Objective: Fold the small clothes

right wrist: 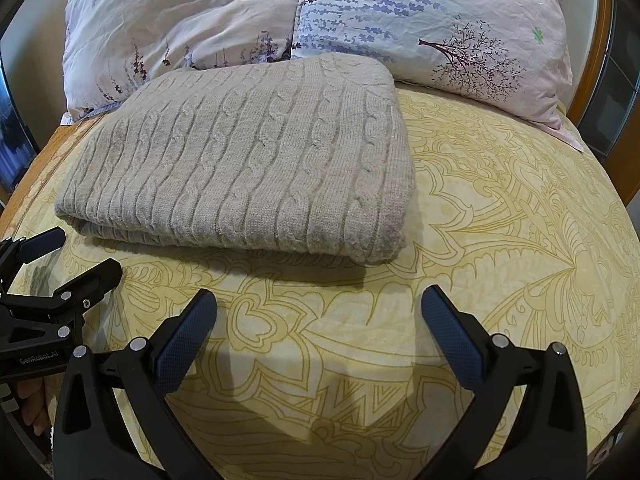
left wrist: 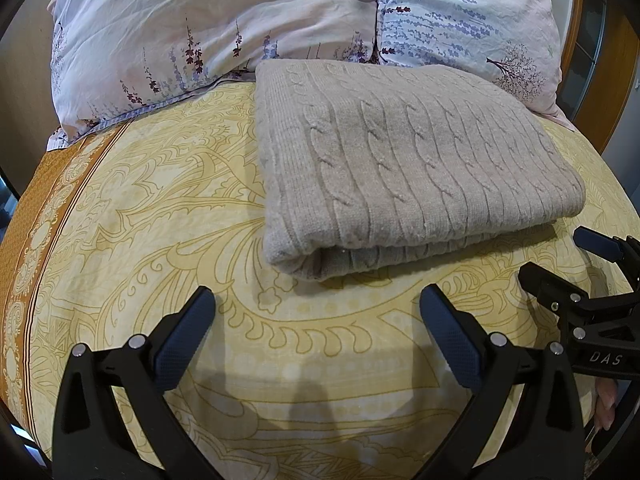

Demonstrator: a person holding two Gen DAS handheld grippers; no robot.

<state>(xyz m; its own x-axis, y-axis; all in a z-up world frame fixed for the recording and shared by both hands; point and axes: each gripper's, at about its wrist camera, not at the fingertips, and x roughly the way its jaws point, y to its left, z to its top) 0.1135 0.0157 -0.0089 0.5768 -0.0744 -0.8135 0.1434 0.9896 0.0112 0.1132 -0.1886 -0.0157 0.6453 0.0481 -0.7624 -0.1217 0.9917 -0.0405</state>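
Beige cable-knit sweater (left wrist: pixel 404 168), folded into a thick rectangle, lies flat on the bed, on a yellow bedsheet with an ornate ochre line pattern (left wrist: pixel 168 208). Its far edge sits just in front of two floral pillows in pale pink and light blue (left wrist: pixel 224 28), and its near folded edge shows stacked layers facing both cameras.

The left tongs (left wrist: pixel 316 332) hover over bare sheet just short of the sweater's near edge, jaws spread wide with nothing between the blue textured pads (left wrist: pixel 184 340). The right tongs (right wrist: pixel 318 332) hang likewise near the sweater's front right corner, jaws wide apart and empty, clear of the knit.

In the left wrist view the right tongs show at the right border, beside the sweater's near right edge; in the right wrist view the left tongs (right wrist: pixel 70 254) appear at the left border, jaws parted, just beside the sweater's near left corner.

An orange patterned border (left wrist: pixel 24 248) runs along the sheet's left side.
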